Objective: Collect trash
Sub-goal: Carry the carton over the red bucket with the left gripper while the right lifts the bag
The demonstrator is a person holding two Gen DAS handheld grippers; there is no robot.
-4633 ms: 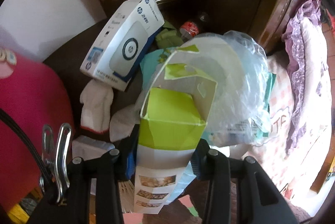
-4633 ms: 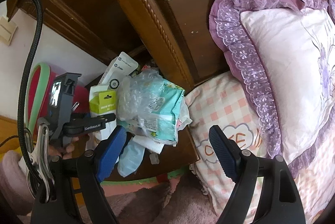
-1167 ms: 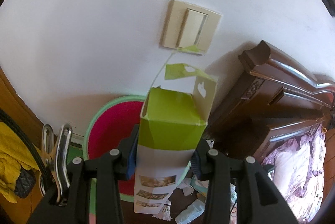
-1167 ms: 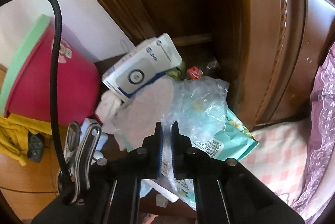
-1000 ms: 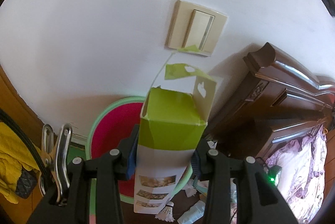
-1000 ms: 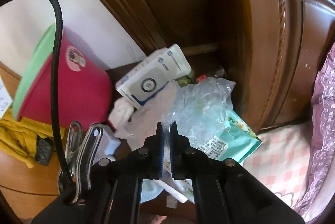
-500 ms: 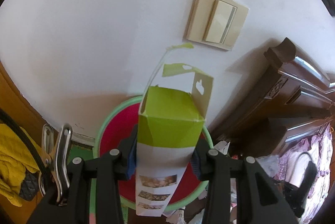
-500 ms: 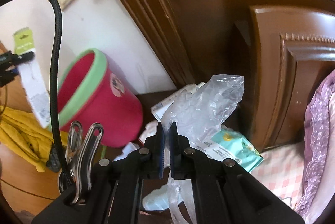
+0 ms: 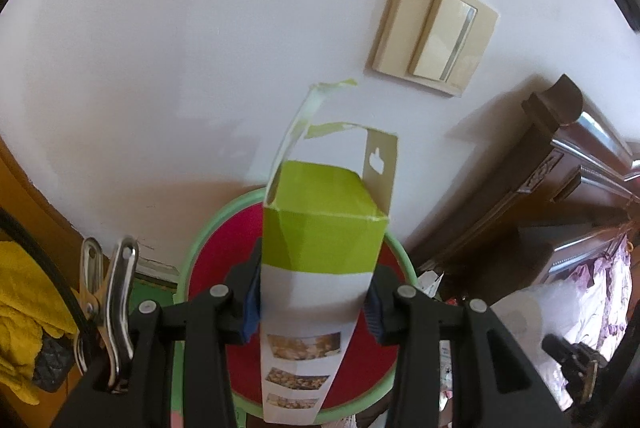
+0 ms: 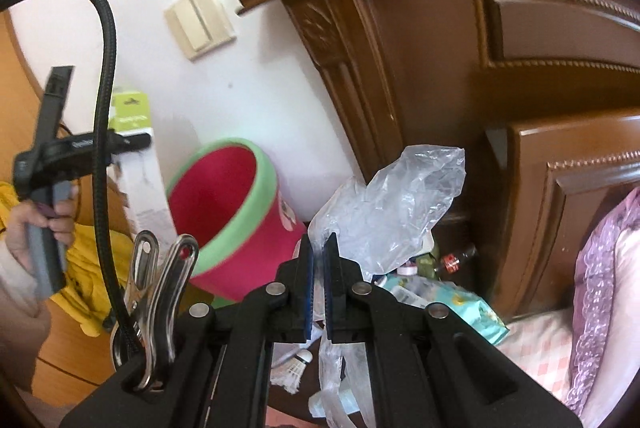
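Left tongs [image 9: 312, 302] are closed on the opened green-and-white carton [image 9: 320, 252], blue pads pressing its two white side walls, jaws standing wide because the carton is wide. The carton's long axis runs along the fingers, torn flap end pointing away from the tongs, printed end hanging toward the camera. Directly beyond and below the carton lies the mouth of the red bin [image 9: 208, 260] with the green rim; from the left wrist view the carton overlaps the opening, rim showing on both sides of it. Judgement: the carton sits over or very near the mouth, so the coming move for this side is a short lowering and a release, axis kept roughly along the drop line so the flap clears the rim. From the right wrist view the same carton [image 10: 136, 147] appears up and to the left of the bin [image 10: 236, 224], so how exactly it is centred cannot be settled. Right tongs [image 10: 319, 288] are pinched almost fully together on a clear plastic bag [image 10: 396, 199], which billows above the pads and trails limp below them. The bin lies left of and beyond these tongs, well apart from them; the left hand is nearer. Remaining litter [image 10: 432, 292] lies below, beside the wooden headboard [image 10: 500, 67].
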